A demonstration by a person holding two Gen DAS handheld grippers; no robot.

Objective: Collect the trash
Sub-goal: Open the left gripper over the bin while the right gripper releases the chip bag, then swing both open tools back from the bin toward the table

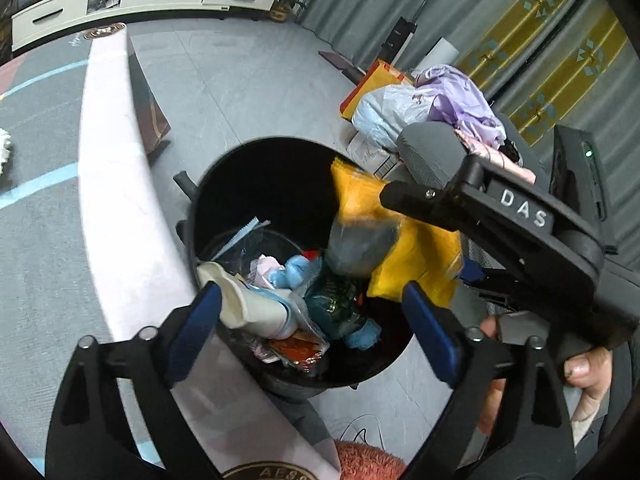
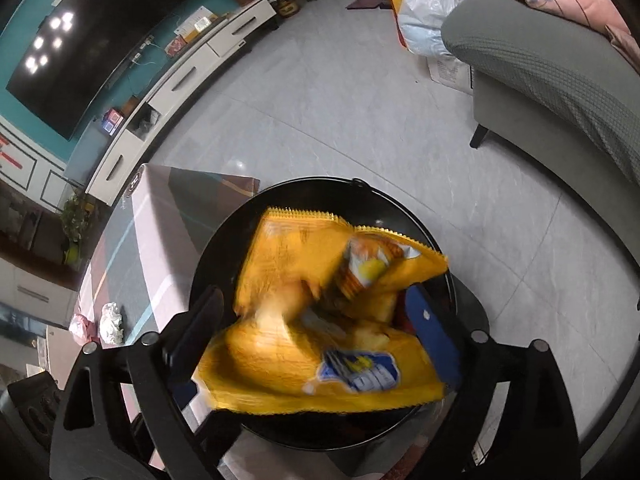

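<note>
Above the black bin [image 1: 280,184], the right gripper [image 2: 320,328] stands wide open around a blurred yellow snack bag [image 2: 320,320], while the left gripper [image 1: 316,320] gapes empty.

Left gripper [image 1: 312,320] with blue-padded fingers spread wide, nothing between them, pointing steeply downward, right gripper [image 2: 320,332] to its right, jaws parted and motion-blurred, bare hand [image 1: 576,380] wrapped around the right gripper's handle
</note>
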